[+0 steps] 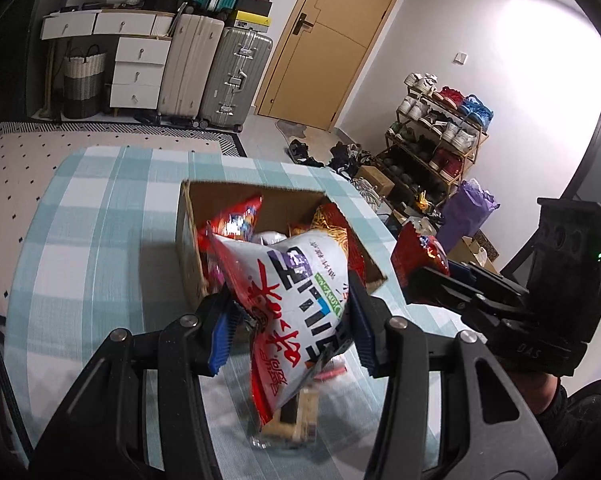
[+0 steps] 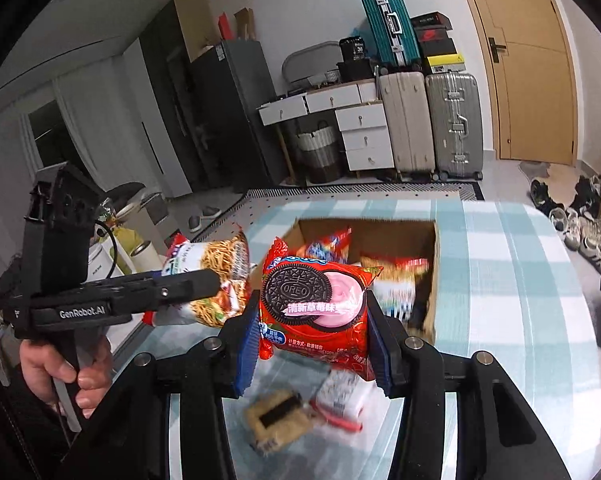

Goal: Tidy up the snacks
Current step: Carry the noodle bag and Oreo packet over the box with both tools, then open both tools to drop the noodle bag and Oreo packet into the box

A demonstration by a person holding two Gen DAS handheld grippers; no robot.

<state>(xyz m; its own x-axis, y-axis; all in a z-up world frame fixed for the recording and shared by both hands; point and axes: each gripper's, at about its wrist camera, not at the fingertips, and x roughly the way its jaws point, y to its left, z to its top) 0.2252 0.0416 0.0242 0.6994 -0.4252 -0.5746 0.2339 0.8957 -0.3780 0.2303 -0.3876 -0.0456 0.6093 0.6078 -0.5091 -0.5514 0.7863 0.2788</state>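
Observation:
My left gripper (image 1: 290, 322) is shut on a white and red noodle snack bag (image 1: 296, 300) and holds it above the table, just in front of the cardboard box (image 1: 188, 248). The same bag (image 2: 216, 276) shows in the right wrist view, held by the left gripper (image 2: 204, 280). My right gripper (image 2: 312, 316) is shut on a red Oreo pack (image 2: 316, 304), held above the table near the box (image 2: 432, 280). In the left wrist view the right gripper (image 1: 424, 272) holds that red pack (image 1: 418, 254) at the box's right. The box holds several snack bags.
The table has a teal checked cloth (image 1: 100, 240). A clear-wrapped biscuit pack (image 2: 276, 420) and a white and red packet (image 2: 340, 400) lie on it under the grippers. Suitcases (image 1: 216, 76), drawers, a door and a shoe rack (image 1: 440, 136) stand beyond.

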